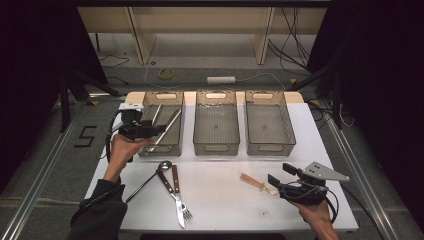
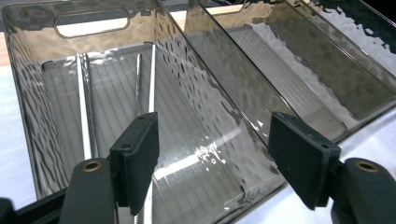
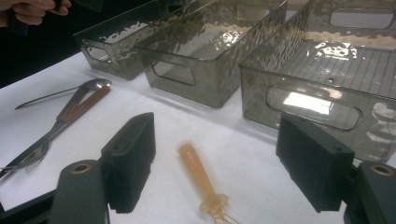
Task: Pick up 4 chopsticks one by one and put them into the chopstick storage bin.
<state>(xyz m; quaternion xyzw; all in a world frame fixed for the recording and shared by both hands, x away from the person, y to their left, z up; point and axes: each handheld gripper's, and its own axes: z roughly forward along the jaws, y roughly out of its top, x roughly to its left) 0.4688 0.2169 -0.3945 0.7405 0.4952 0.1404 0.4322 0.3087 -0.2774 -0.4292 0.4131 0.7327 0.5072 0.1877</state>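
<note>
Cutlery was being sorted into bins. The small plastic fork (image 3: pixel 201 179) lay on the worktop (image 1: pixel 225 200) just ahead of the right gripper (image 1: pixel 281 175); it looked light, stiff and slightly slick, best taken across its straight handle. That gripper's jaws stood wide apart, holding nothing. The left gripper (image 1: pixel 159 129) hovered over the left bin (image 2: pixel 28 112), where thin metal rods (image 2: pixel 84 112) lay; its jaws were well apart and empty. A spoon (image 1: pixel 150 177), knife (image 1: pixel 170 192) and metal fork (image 1: pixel 181 197) waited nearby.
</note>
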